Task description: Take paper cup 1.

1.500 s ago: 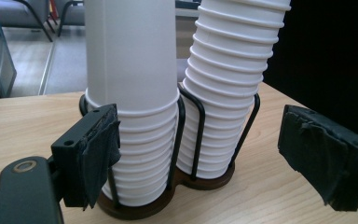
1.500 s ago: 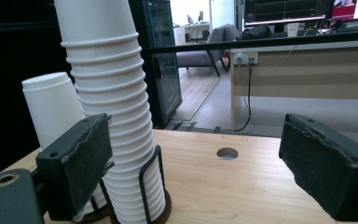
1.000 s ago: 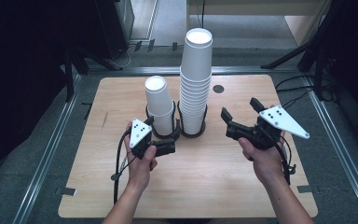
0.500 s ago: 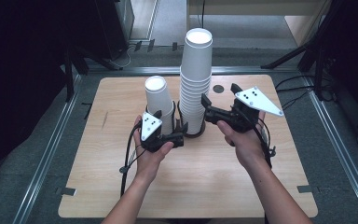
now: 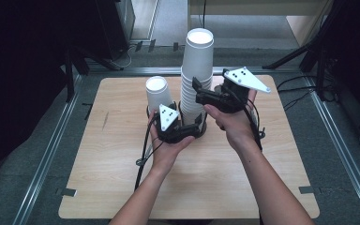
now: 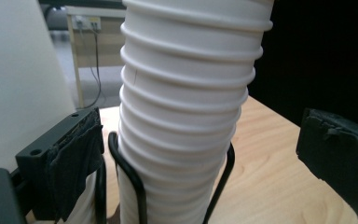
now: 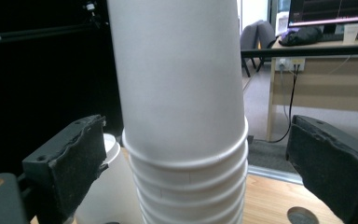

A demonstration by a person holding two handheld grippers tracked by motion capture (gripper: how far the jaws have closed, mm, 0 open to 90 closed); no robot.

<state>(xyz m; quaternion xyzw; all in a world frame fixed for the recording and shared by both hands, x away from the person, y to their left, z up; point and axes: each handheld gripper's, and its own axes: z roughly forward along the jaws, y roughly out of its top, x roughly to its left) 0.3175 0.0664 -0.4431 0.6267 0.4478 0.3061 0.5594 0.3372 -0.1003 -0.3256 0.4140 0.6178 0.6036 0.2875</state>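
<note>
- Cups first: tall stack of white paper cups (image 5: 196,79) stands in the middle of the high view, a bit above center, on the wooden table (image 5: 98,187).
- Its bottom sits inside a black wire holder (image 6: 137,186); I see the wire loops hug the low rims in the left gripper view.
- Short stack (image 5: 158,96) stands just left of the tall one, near it. Can't tell if they touch.
- My left gripper (image 5: 194,127) is low, at the foot of the tall stack, center of the high view. Its jaws are spread wide, one on each side of the stack, w/ gaps on both sides. Not pinching.
- My right gripper (image 5: 196,90) is higher up, at the mid part of the stack, coming in from the right of the frame. Jaws are spread wide too, stack between them, no touch that I can see.
- Grey plate w/ dots (image 5: 246,79) sits on top of the right gripper.
- Desk w/ a screen (image 7: 331,14) shows far back, upper right of the right gripper view.
</note>
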